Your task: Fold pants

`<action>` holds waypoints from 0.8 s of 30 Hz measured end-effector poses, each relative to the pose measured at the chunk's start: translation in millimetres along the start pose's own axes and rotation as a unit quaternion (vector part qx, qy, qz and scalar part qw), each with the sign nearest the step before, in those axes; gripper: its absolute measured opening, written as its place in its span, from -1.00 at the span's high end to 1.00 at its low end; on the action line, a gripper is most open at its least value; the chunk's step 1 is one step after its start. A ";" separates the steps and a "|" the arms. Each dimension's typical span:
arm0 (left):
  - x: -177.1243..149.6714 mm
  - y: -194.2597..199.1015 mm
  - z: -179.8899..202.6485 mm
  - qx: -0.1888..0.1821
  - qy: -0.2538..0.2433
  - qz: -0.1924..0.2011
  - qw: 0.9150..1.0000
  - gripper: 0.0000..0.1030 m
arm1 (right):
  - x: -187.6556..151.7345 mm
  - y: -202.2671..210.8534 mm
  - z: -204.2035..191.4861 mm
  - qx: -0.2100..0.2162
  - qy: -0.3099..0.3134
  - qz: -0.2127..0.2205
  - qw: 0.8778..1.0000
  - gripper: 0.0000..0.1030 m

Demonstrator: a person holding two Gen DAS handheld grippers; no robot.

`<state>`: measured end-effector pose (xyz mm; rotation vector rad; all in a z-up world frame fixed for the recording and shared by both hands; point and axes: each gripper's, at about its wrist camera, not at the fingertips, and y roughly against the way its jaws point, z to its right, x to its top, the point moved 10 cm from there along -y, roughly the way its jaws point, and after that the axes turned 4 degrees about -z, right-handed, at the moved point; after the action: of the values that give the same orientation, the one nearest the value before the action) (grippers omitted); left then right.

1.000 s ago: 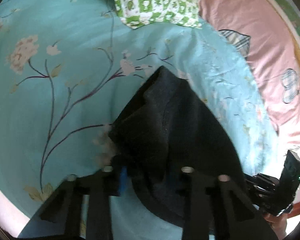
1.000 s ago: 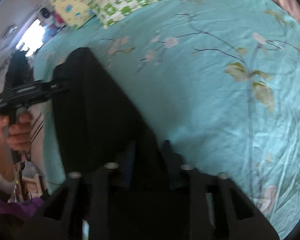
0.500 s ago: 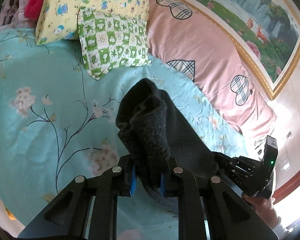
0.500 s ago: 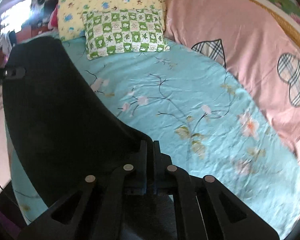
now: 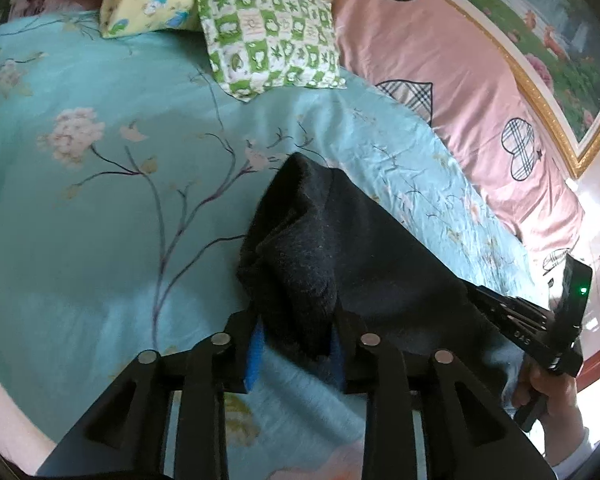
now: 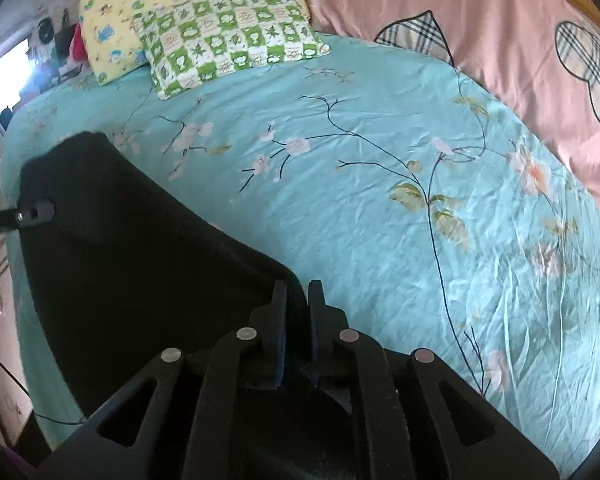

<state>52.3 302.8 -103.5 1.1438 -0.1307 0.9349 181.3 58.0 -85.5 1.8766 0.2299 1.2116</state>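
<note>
- Turquoise flowered bed sheet (image 5: pixel 100 240) spreads below a green checked pillow (image 5: pixel 268 28).
- Black pants (image 5: pixel 340 248) hang above the bed between both grippers.
- Left gripper (image 5: pixel 296 344) fingers grip a bunched fold.
- Right gripper (image 6: pixel 298 320) fingers pinch the pants' edge.

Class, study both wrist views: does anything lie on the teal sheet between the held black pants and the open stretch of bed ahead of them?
Nothing visible does. Both the left gripper and right gripper are shut on the pants. The sheet ahead is bare; the green checked pillow lies farther back.
</note>
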 end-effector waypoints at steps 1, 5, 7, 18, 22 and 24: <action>-0.1 2.7 -0.7 0.003 0.000 0.001 1.000 0.39 | -2.1 2.8 2.2 -0.004 -0.004 0.001 1.000 0.63; 1.0 20.3 -1.5 0.014 0.003 0.018 1.000 0.34 | -10.1 22.5 12.9 0.005 -0.043 0.008 0.999 0.59; 4.7 34.9 -3.1 0.020 0.010 0.036 0.999 0.34 | -16.7 35.2 18.4 0.012 -0.062 0.013 0.998 0.57; 11.1 64.7 46.2 -0.021 -0.020 0.056 0.998 0.30 | -75.9 88.7 38.9 0.045 -0.151 0.024 0.987 0.30; 3.8 58.3 78.1 -0.041 -0.041 0.046 0.997 0.24 | -96.2 102.8 47.9 0.042 -0.172 0.024 0.984 0.29; -1.9 52.7 95.4 -0.050 -0.051 0.037 0.997 0.24 | -105.3 111.0 52.3 0.040 -0.183 0.028 0.982 0.29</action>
<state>48.7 228.6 -23.7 1.1000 -0.3021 0.9253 138.7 -97.9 -79.8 2.1480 0.0260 0.8814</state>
